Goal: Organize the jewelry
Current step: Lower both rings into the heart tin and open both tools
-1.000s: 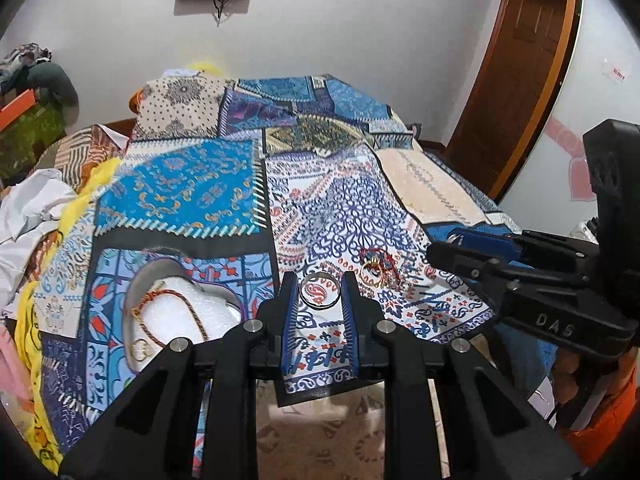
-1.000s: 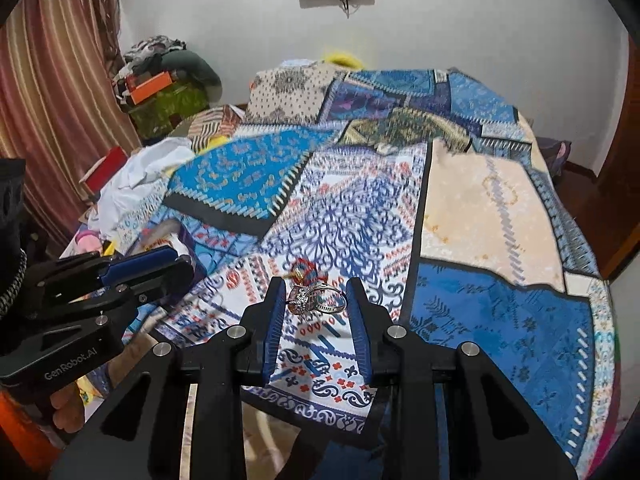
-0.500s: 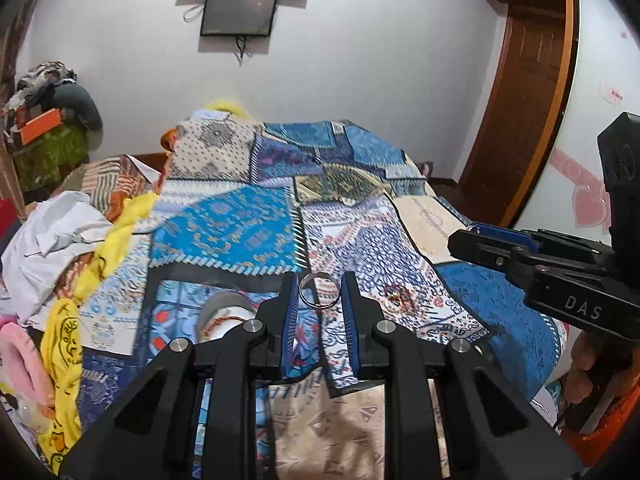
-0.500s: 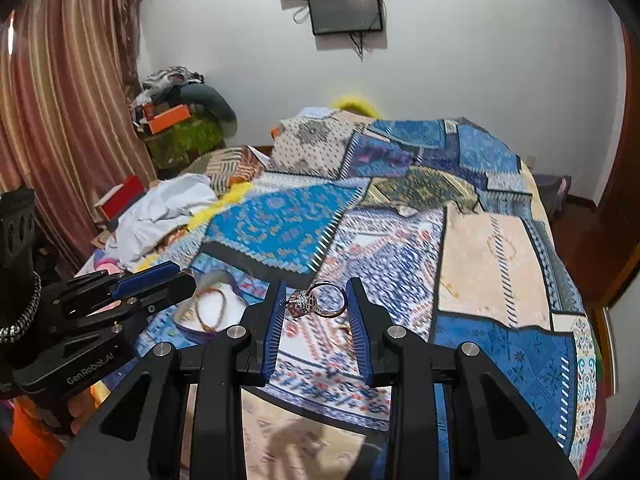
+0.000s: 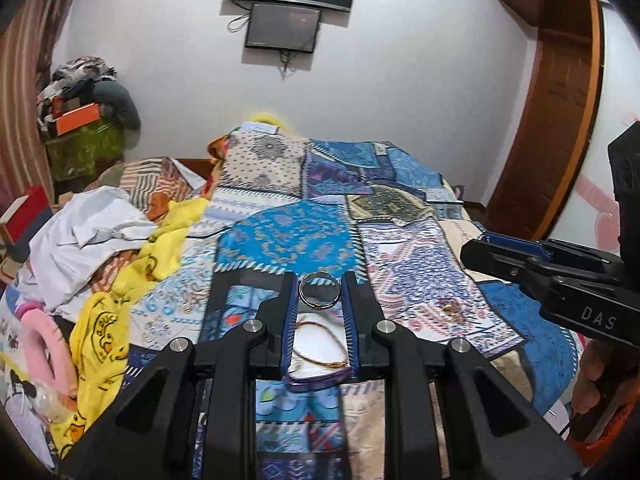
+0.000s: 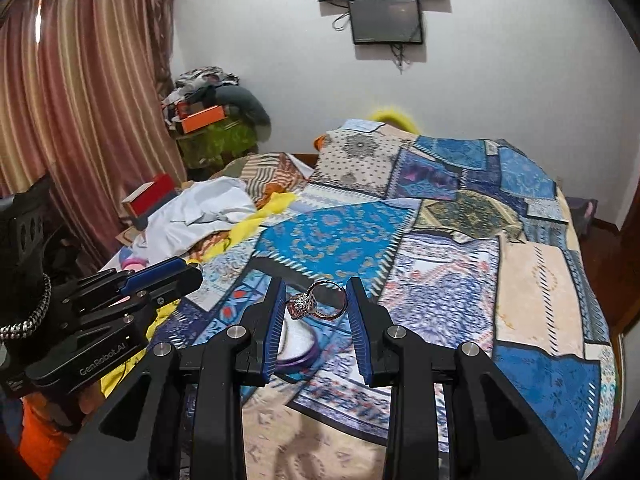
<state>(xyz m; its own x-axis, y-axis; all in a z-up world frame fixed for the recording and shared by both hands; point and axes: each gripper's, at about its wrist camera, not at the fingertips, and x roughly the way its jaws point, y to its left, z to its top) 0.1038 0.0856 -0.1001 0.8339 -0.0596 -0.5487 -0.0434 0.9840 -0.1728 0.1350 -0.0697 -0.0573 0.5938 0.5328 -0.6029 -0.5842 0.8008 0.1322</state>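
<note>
Each gripper is closed narrow on a ring. The left gripper (image 5: 320,300) pinches a plain silver band (image 5: 319,294) at the very tips of its blue pads, low in the centre of the left wrist view; the right gripper (image 6: 316,300) clamps a stone-set ring (image 6: 318,301) in the same spot of the right wrist view, the stone cluster against the left pad. Both rings hang in the air above the patchwork bedspread (image 5: 288,236). Under the left jaws, lower centre, lies a white dish with a purple rim (image 5: 320,360) holding a thin cord bracelet (image 5: 320,354); the same dish shows beneath the right jaws. A small heap of jewelry (image 5: 450,308) lies on the spread right of centre. The chief risk, as I judge it, is a slip: the hoops are hard, round and held only by their edges, so a jolt or a slight loosening could spin one out onto the busy cloth, where it would be hard to find. The grippers also sit near each other and could knock together. Against the frame a second ago, both views are raised and tilted upward: the wall screens now show in full, the bedspread fills less of the picture, and the dish has moved from lower left to under the left jaws. The grips are unchanged.
</note>
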